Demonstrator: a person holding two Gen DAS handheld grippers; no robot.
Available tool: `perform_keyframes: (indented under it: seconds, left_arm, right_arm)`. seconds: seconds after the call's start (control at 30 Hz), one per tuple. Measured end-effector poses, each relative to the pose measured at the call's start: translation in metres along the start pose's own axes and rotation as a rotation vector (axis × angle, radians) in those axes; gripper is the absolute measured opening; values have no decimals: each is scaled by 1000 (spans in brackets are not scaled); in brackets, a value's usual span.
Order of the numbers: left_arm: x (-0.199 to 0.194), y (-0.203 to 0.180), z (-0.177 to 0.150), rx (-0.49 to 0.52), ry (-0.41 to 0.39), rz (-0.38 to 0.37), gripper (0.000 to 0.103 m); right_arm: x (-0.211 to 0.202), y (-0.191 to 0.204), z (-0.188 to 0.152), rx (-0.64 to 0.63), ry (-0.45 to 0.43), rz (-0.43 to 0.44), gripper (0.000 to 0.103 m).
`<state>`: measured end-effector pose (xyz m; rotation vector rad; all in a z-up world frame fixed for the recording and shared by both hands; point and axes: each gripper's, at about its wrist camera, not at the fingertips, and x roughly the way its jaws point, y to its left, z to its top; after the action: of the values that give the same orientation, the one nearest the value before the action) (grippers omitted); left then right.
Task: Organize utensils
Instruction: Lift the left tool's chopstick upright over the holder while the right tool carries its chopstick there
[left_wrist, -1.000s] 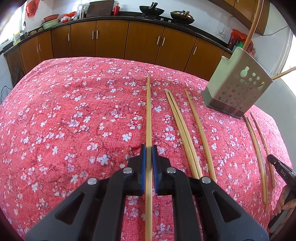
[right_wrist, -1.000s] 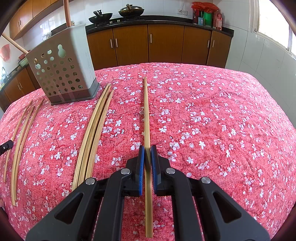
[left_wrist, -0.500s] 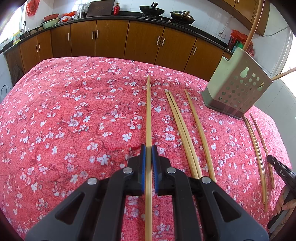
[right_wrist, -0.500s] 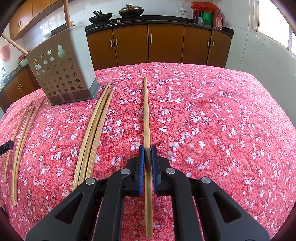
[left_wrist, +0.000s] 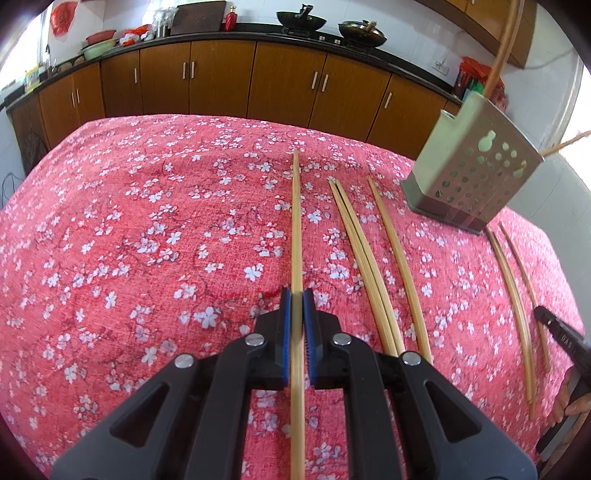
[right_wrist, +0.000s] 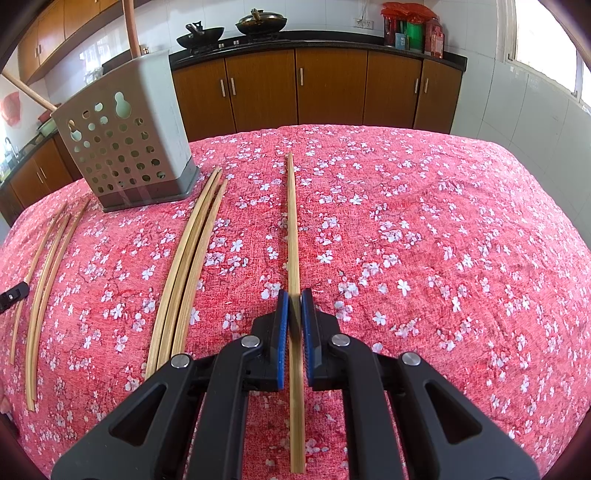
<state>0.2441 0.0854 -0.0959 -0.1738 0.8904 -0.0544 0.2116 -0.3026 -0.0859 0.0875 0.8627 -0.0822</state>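
My left gripper is shut on a long bamboo chopstick that lies along the red floral tablecloth. My right gripper is shut on another bamboo chopstick lying on the same cloth. A grey perforated utensil holder stands at the far right in the left wrist view and at the far left in the right wrist view, with sticks poking out of it. Loose chopsticks lie between the grippers and the holder, also seen in the right wrist view.
More chopsticks lie past the holder near the table's right edge; they show at the left in the right wrist view. The other gripper's tip and a hand show at the right edge. Brown kitchen cabinets stand behind the table.
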Motion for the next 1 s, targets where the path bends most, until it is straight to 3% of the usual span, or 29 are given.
perform_keyframes:
  seconds: [0.47,0.77,1.0]
  left_arm:
    - [-13,-18,-10,98,5,53,9]
    - [-88,-24,32,67,-206,-6,8]
    - [-134,-34,63,85,-306,-37,8]
  right_arm:
    - [-19,0,-3,-7,-31,14,8]
    - [-99,-10,34,24,-294,44,8]
    - [-126,-11,60,32,-383,59,8]
